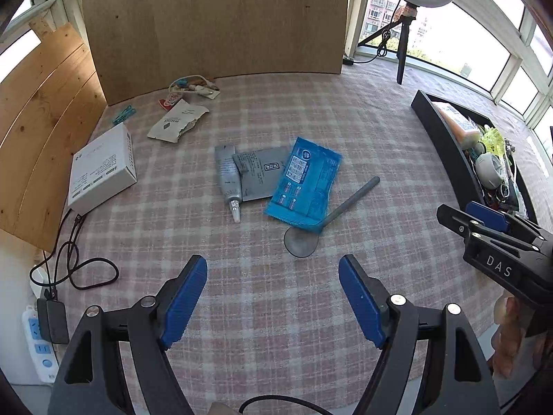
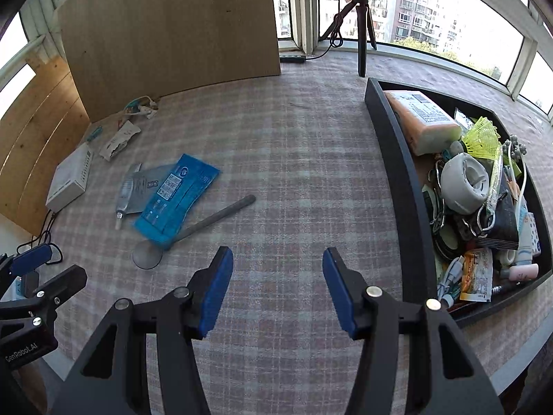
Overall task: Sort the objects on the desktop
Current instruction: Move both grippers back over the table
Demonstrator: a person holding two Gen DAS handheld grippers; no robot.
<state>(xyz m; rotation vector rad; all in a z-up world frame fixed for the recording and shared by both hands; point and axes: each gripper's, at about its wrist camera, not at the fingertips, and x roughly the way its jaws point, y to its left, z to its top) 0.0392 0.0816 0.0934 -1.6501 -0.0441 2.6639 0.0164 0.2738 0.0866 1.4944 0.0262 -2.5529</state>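
Pink-and-grey checked tablecloth on top, long black tray crammed with clutter at the right. Blue foil packet sits mid-table overlapping a grey long-handled spoon — both grippers, left gripper and right gripper, hover empty, jaws spread wide.

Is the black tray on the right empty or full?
Full: the black tray is heaped with items, among them a white tape roll.
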